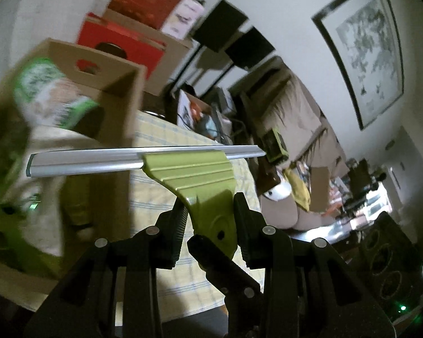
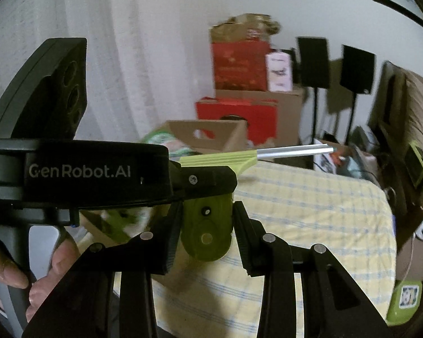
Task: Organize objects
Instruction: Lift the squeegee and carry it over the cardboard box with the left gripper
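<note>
1 green squeegee [image 1: 194, 174] w/ a silver blade bar, held up in the air over the yellow-checked tablecloth [image 1: 169, 186]. All places below are given vs the squeegee.

Counts: 1 squeegee, 2 grippers, 1 open brown cardboard box [image 1: 104, 90] just behind/left of the blade bar w/ a green-white packet [image 1: 48, 93] sticking out (blurred, can't read it). Further behind: 2 red boxes [image 2: 239, 66] stacked w/ plain cartons, 1 small white-pink box [image 2: 279, 71] beside the upper red one, 2 black speakers on stands [image 2: 313, 62] to the right of that stack. 1 framed picture [image 1: 361, 48] on the wall, up and right.

Left gripper [image 1: 211, 208]: jaws partly spread, pinching the squeegee's handle neck just below the head; both pads press on the green plastic. Blade bar lies crosswise above the fingertips, roughly level.

Right gripper [image 2: 207, 219]: jaws partly spread too, clamped on the rounded butt end of the same handle, pads touching both sides. In this view the left gripper's black body, marked GenRobot.AI, crosses in front from the left, over the handle's mid part; a person's hand [image 2: 11, 270] wraps its grip at lower left.
</note>
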